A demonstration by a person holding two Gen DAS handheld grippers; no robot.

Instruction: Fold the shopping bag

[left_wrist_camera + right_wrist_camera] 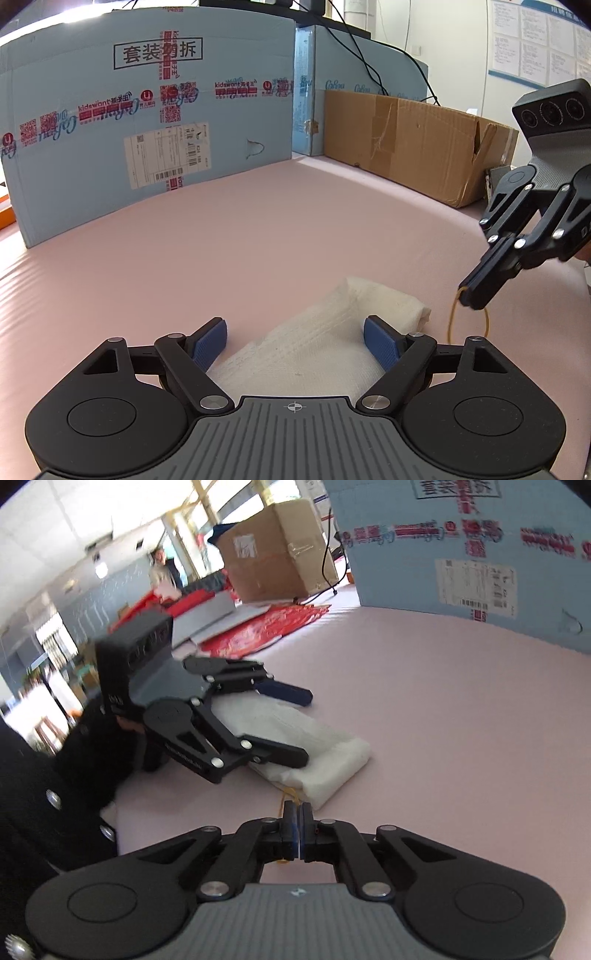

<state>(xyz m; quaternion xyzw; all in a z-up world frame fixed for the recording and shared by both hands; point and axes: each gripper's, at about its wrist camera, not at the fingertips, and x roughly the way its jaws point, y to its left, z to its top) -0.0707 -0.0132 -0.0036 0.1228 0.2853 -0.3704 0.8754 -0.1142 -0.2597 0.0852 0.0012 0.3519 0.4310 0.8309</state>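
The shopping bag (321, 339), white and already folded into a thick bundle, lies on the pink table (258, 229) near the left gripper (295, 341); that gripper stands wide, its blue pads (210, 341) on either side of the bundle, and I cannot tell whether they touch it; the right gripper (471, 297), to the right of the bundle, is clamped tight on a thin yellow rubber band (452, 317) that loops down just beside the bag's right edge; a blue carton (110, 147) and a brown cardboard box (406, 147) stand at the far side.
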